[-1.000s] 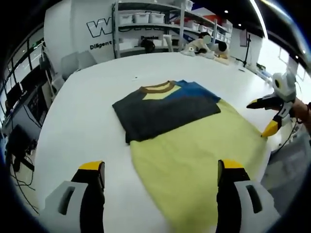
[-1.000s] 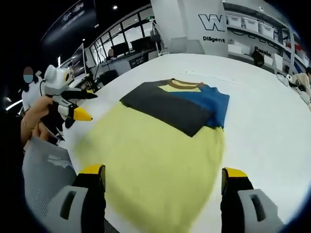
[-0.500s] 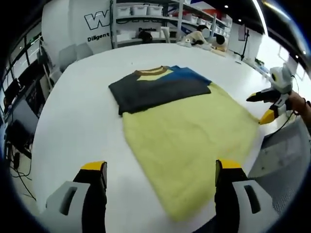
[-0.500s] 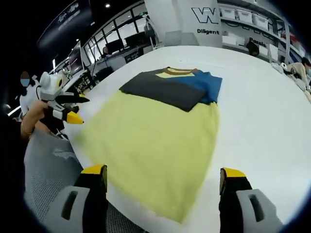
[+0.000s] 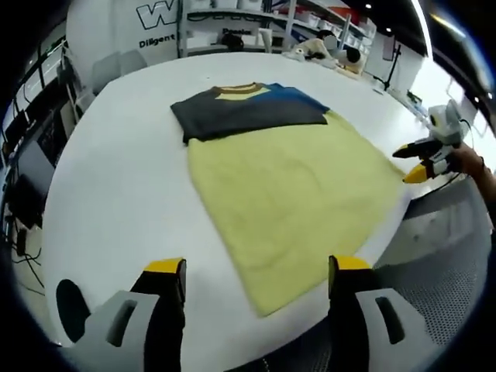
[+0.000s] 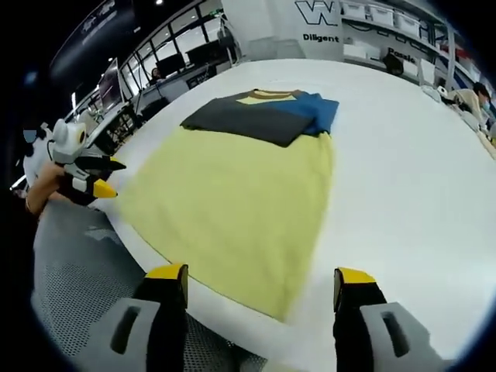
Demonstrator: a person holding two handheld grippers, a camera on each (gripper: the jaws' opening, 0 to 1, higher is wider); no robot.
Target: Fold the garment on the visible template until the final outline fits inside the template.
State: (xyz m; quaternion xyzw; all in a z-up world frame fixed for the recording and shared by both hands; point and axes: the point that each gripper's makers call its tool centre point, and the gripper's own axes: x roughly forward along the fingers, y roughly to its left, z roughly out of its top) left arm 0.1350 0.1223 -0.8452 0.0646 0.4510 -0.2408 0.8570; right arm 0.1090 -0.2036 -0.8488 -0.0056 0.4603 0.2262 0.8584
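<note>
Yellow knit garment with a dark grey, blue and brown-collared top part lies flat on the big white round bench; same garment in the right gripper view. Sleeves/top section are folded in across the chest, so the dark grey panel sits over the blue one near the collar, far end from me. Yellow body spreads toward me, hem corner close to the bench's near edge. No template outline I can make out under it.

My left hand-held gripper hangs above the near edge, jaws wide apart, nothing in them; the hem corner sits between the yellow-tipped jaws in view, but not touching. My right hand-held gripper likewise wide, empty, over the near edge, hem just ahead of it.

In the left gripper view my right hand-held gripper shows at the right, just off the garment's side edge, held in my hand. In the right gripper view my left one shows at the left, apart from the garment's edge.

Grey mesh chair fabric below the bench edge. Shelving with white bins in the background.
</note>
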